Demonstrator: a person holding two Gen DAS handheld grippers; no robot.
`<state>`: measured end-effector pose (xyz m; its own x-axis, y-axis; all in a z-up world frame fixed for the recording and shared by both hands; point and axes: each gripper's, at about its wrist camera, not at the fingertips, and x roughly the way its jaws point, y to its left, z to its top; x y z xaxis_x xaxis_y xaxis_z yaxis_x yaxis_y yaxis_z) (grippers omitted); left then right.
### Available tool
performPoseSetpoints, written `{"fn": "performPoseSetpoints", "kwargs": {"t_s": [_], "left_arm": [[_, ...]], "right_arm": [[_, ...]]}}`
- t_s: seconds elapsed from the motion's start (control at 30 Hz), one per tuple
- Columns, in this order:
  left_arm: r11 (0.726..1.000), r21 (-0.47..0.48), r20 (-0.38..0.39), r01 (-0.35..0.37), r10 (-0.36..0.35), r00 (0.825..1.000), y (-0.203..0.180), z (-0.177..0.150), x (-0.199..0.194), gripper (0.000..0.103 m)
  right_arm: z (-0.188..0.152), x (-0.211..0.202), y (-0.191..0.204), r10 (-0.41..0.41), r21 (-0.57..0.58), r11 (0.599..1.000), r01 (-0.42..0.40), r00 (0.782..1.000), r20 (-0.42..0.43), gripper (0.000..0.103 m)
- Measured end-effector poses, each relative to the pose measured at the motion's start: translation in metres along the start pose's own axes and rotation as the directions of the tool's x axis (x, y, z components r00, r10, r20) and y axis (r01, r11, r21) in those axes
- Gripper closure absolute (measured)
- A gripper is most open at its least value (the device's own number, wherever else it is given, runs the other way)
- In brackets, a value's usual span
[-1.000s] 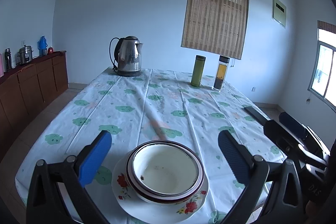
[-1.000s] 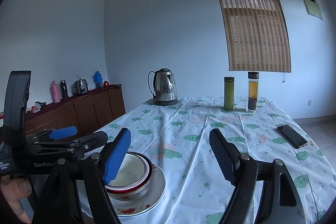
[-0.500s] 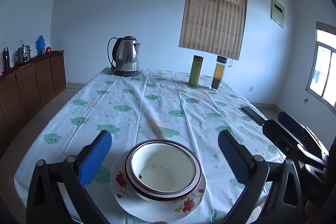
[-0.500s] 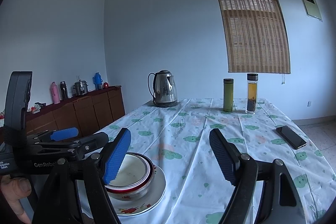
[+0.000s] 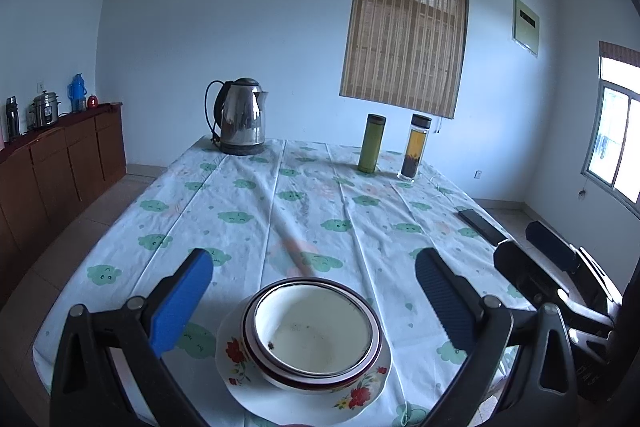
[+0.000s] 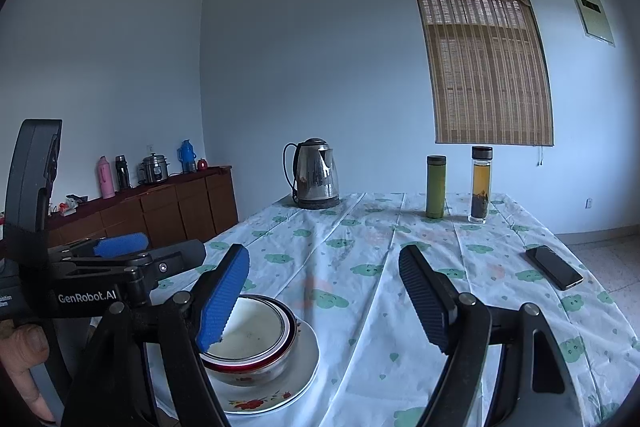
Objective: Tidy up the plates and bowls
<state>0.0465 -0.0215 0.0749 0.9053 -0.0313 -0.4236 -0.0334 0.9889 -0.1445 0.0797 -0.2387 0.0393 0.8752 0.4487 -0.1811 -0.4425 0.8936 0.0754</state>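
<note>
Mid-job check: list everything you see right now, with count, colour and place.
bowls: nested stack, count unclear, white with dark red rims, on the plate
plate: 1, white with red flowers, near table edge
table: 1, white cloth with green print
kettle: 1, steel, far left of table
green bottle: 1, far side
glass bottle: 1, amber liquid, beside green bottle
phone: 1, black, right edge
sideboard: 1, brown, left wall, flasks and pot on top
left gripper: open, above bowls
right gripper: open, right of bowls
</note>
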Motion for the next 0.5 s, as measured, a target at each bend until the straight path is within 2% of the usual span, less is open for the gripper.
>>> {"fn": "performPoseSetpoints", "kwargs": {"t_s": [0.33,0.5], "left_arm": [[1.0,-0.001,-0.021,-0.016,0.016,1.0,0.0045,-0.0021,0.0053,0.0],[1.0,0.004,-0.024,0.001,-0.001,1.0,0.003,-0.003,0.0049,0.0]], "right_arm": [[-0.0013,0.0008,0.0042,0.007,-0.009,1.0,-0.007,1.0,-0.012,0.024],[-0.0014,0.0014,0.0045,0.008,-0.01,1.0,-0.008,1.0,-0.016,0.024]]}}
